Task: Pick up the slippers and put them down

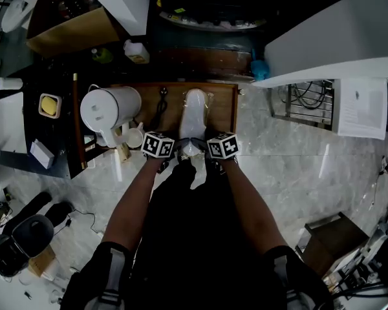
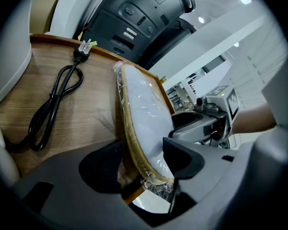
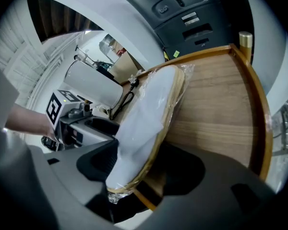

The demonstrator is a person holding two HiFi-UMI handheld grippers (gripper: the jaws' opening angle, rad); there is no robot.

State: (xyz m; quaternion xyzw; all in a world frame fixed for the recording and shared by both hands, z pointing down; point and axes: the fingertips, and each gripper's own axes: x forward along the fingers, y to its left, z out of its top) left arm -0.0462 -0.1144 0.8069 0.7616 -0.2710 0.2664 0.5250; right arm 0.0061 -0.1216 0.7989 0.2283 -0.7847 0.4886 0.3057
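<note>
My left gripper [image 2: 149, 172] and right gripper [image 3: 133, 175] each have their jaws clamped on the near end of the plastic-wrapped slippers [image 1: 194, 117], which are tilted on edge over the wooden worktop [image 1: 224, 108]. I'd lower both ends level, clear of the black power cord [image 2: 53, 104]. The wrap encloses the pair. The white lidded jug [image 1: 110, 106] hides its contents.
</note>
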